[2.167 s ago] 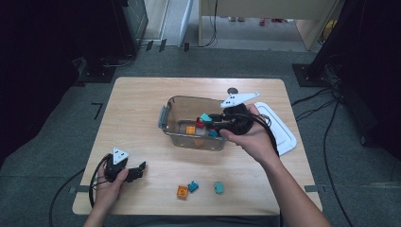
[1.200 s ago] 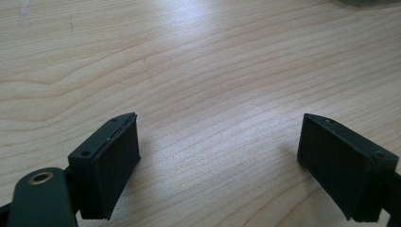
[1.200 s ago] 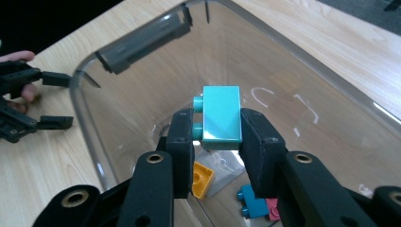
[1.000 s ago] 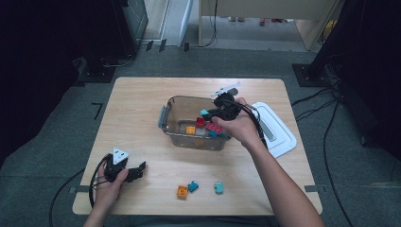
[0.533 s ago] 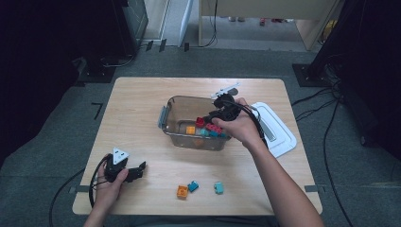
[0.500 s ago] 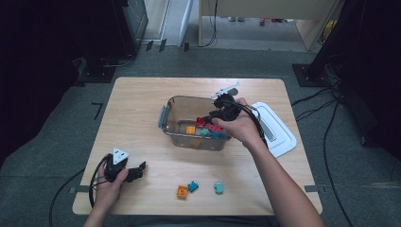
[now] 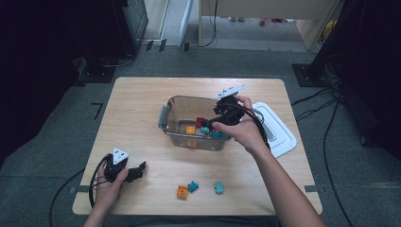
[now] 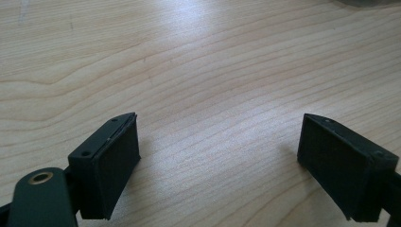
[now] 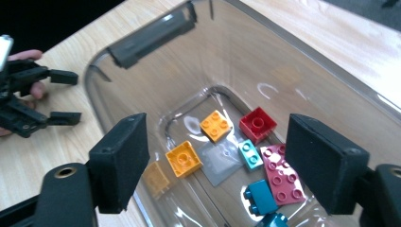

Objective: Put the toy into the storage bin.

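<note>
A clear plastic container [image 7: 166, 117] stands mid-table. On its floor lie several bricks: two orange ones [image 9: 215, 125] [image 9: 184, 158], a red one [image 9: 257, 124], a small teal one [image 9: 250, 154], a pink plate [image 9: 283, 174] and a dark teal one [image 9: 261, 196]. My right gripper [image 7: 213, 121] [image 9: 217, 161] hangs over the container's right side, pointing down into it. Its jaws have just been opening and stand open with nothing between them. My left gripper [image 7: 138, 169] [image 8: 217, 161] rests open on bare wood at the front left.
Three loose bricks lie near the front edge: orange [image 7: 182, 191], blue [image 7: 193, 186] and teal [image 7: 218, 187]. A white lid [image 7: 281, 135] lies right of the container. The container's grey latch [image 9: 151, 35] faces my left hand.
Since the earliest frame my right gripper has tipped lower into the container, then barely shifted. The left hand and the loose bricks have kept still.
</note>
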Tool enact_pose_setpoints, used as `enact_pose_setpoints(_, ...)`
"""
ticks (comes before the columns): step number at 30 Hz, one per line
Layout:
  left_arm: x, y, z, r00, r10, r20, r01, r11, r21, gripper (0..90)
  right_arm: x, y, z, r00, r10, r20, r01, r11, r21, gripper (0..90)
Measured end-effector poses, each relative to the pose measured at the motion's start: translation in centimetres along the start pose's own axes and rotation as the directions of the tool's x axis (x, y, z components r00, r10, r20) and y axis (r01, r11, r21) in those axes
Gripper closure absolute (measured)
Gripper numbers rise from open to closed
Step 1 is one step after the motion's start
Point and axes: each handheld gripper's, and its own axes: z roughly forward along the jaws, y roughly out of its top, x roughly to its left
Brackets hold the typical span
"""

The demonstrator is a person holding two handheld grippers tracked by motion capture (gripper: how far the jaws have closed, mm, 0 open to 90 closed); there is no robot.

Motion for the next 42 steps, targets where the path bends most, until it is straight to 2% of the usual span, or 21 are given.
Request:
enact_pose_setpoints(9,0.0,0.0,0.0,1.0000,0.000,0.000,0.000,1.0000,0.000,13.5,2.9,-1.1,-1.7,0.9947,-0.081,-0.063,0.077,0.995,-0.069,18.3)
enact_pose_setpoints(12,0.0,0.0,0.0,1.0000,0.000,0.000,0.000,1.0000,0.001,13.5,4.2,-1.6,-2.1,0.9885,-0.119,-0.093,0.111,0.990,-0.081,18.4)
enact_pose_setpoints(15,0.0,0.0,0.0,1.0000,0.000,0.000,0.000,1.0000,0.001,13.5,5.5,-2.1,-2.3,0.9764,-0.172,-0.131,0.162,0.983,-0.082,19.1)
enact_pose_setpoints(18,0.0,0.0,0.0,1.0000,0.001,0.000,-0.001,1.0000,0.002,13.5,6.9,-2.7,-2.3,0.9667,-0.209,-0.147,0.197,0.976,-0.090,18.8)
enact_pose_setpoints(21,0.0,0.0,0.0,1.0000,-0.001,0.001,0.001,1.0000,0.001,13.5,8.0,-3.3,-2.3,0.9611,-0.228,-0.156,0.215,0.972,-0.094,18.5)
enact_pose_setpoints(26,0.0,0.0,0.0,1.0000,-0.002,0.001,0.002,1.0000,0.001,13.5,9.3,-4.2,-2.0,0.9538,-0.242,-0.179,0.227,0.969,-0.100,18.2)
enact_pose_setpoints(33,0.0,0.0,0.0,1.0000,0.000,0.001,0.000,1.0000,0.003,13.5,10.5,-5.5,-1.2,0.9493,-0.245,-0.197,0.230,0.968,-0.098,18.8)
enact_pose_setpoints(42,0.0,0.0,0.0,1.0000,-0.001,0.001,0.001,1.0000,0.001,13.5,11.8,-8.3,1.2,0.9546,-0.215,-0.206,0.199,0.975,-0.096,24.8)
